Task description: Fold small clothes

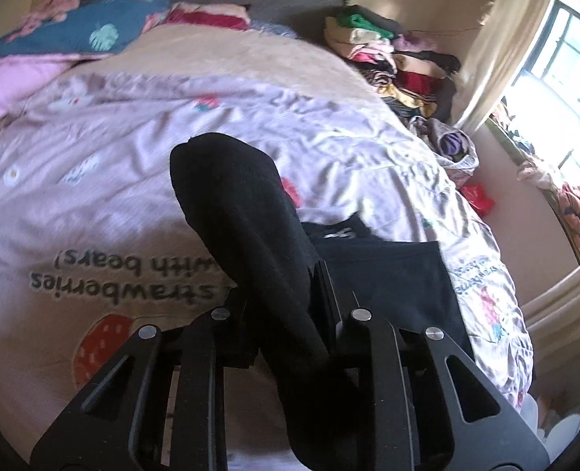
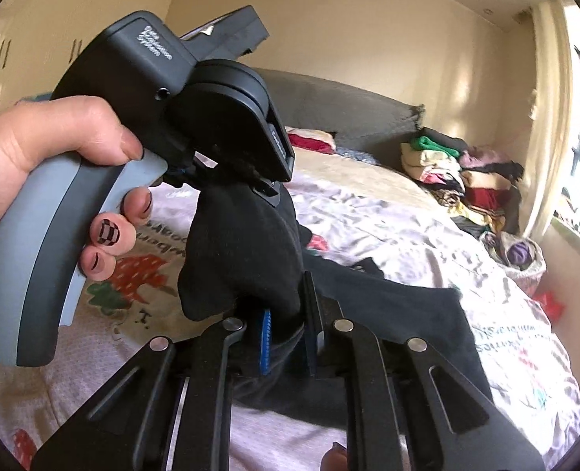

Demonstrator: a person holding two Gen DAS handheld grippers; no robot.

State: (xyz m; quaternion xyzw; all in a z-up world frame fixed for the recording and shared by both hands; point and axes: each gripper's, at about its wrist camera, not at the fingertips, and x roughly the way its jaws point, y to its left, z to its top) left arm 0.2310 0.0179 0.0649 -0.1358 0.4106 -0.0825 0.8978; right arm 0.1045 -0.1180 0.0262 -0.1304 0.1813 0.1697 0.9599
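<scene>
Both grippers clamp one black sock, held above the bed (image 1: 93,196): left gripper (image 1: 286,298) at one end, right gripper (image 2: 286,314) at the other. Risk: thin fabric slips from the fingers mid-fold, dropping onto the black garment (image 2: 400,314) below.

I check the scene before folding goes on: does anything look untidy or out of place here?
Mostly the far bedside: a loose pile of clothes lies unfolded in a heap. The black sock hangs between both grippers, left gripper and right gripper, above another black garment.
</scene>
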